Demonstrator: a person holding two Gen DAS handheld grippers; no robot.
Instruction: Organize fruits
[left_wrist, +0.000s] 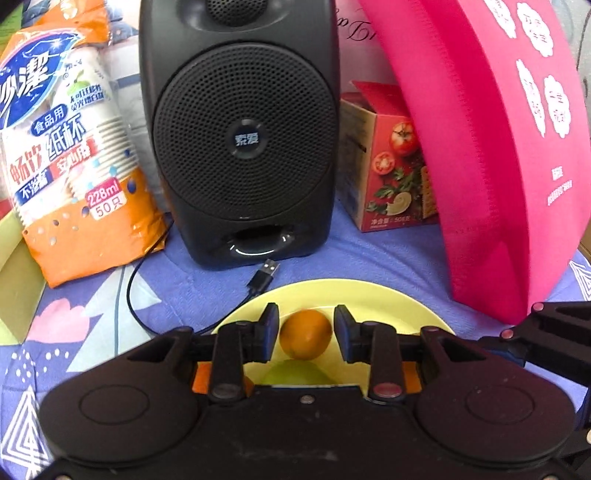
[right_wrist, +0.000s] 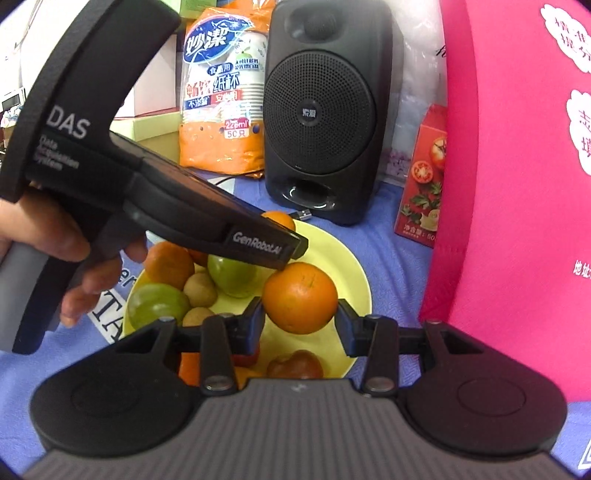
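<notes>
A yellow plate (right_wrist: 354, 273) on the blue cloth holds several fruits: oranges, green fruits (right_wrist: 157, 304), small brown kiwis (right_wrist: 199, 290) and a red tomato (right_wrist: 295, 363). My right gripper (right_wrist: 300, 319) is shut on a large orange (right_wrist: 300, 297), held just above the plate. My left gripper (left_wrist: 306, 338) is open, its fingers on either side of a small orange (left_wrist: 305, 334) at the plate's (left_wrist: 369, 299) far part, with small gaps at both sides. In the right wrist view the left gripper's body (right_wrist: 147, 206) reaches over the plate from the left.
A black speaker (left_wrist: 240, 129) stands just behind the plate, its USB plug (left_wrist: 264, 275) lying by the rim. An orange bag of paper cups (left_wrist: 70, 147) is at back left. A tomato-print box (left_wrist: 391, 166) and a large pink bag (left_wrist: 498, 147) are at right.
</notes>
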